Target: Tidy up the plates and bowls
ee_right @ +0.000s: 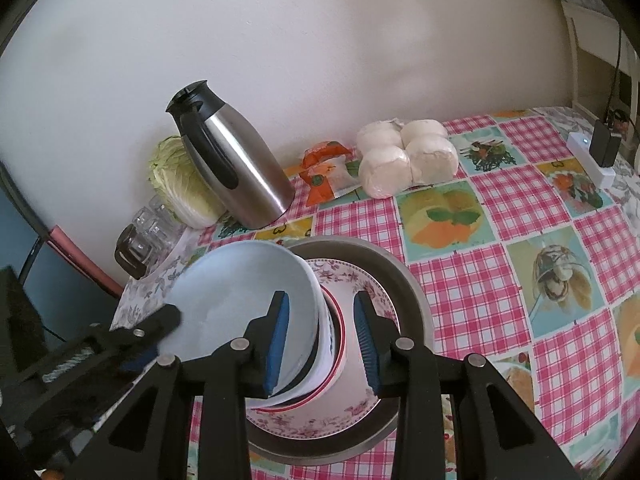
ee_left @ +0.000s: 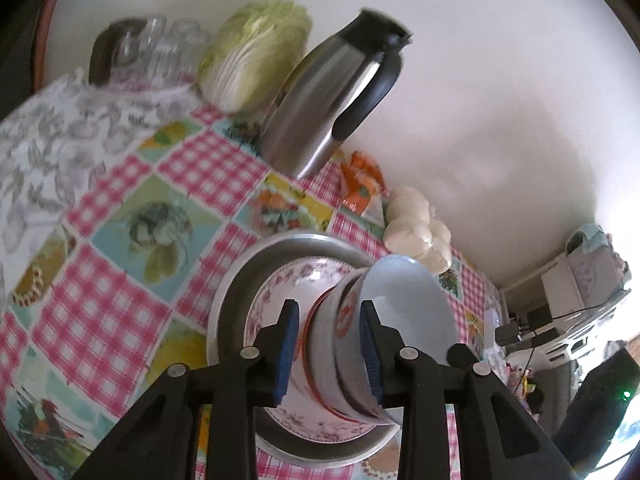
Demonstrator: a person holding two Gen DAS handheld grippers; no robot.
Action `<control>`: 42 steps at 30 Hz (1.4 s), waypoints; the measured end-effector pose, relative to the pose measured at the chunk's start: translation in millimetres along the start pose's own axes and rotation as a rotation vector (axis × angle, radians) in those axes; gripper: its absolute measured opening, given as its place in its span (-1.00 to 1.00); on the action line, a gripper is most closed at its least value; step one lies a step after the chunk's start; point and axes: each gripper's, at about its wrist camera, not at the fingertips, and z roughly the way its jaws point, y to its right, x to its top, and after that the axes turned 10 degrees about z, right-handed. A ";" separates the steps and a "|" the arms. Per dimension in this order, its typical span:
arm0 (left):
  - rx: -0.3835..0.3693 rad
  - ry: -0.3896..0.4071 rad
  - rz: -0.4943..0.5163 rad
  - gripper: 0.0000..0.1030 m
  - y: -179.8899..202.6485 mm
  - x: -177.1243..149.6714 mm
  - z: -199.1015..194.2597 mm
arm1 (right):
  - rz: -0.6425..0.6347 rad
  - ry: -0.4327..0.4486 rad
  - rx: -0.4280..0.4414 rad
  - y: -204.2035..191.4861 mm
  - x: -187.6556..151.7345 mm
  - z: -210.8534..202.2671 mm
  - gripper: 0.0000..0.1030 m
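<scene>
Two grippers [ee_left: 329, 350] [ee_right: 320, 344] open | astride bowl stack [ee_left: 340, 344] | floral plate [ee_right: 320, 416]

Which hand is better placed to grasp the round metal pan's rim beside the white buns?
Probably right: the right gripper hangs nearer the bun-side rim of the round metal pan; the left gripper sits toward the clear glasses.

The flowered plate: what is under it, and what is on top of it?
Under the flowered plate lies a metal pan on the checked tablecloth. On it stands a stack of bowls, pale blue bowl uppermost. The plate's centre and the pan's bottom are covered.
</scene>
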 end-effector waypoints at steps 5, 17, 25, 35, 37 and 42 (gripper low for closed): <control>-0.013 -0.010 0.003 -0.36 0.5 -1.7 -0.3 | -0.016 0.000 -0.007 2.4 -0.6 -7.2 -0.33; 0.086 -0.005 0.111 0.23 16.3 -21.5 -34.0 | -0.199 -0.021 -0.098 4.8 -36.1 -36.0 -0.03; 0.246 -0.063 0.200 0.85 10.7 -47.7 -36.3 | -0.224 -0.055 -0.144 20.0 -62.4 -40.1 0.35; 0.421 -0.086 0.345 1.00 4.3 -70.5 -29.6 | -0.207 -0.065 -0.163 27.0 -73.9 -45.3 0.48; 0.430 -0.089 0.358 1.00 2.2 -72.5 -29.2 | -0.202 -0.066 -0.165 26.8 -74.8 -45.9 0.57; 0.442 -0.111 0.377 1.00 -1.8 -73.8 -26.8 | -0.190 -0.055 -0.174 25.0 -75.2 -45.9 0.74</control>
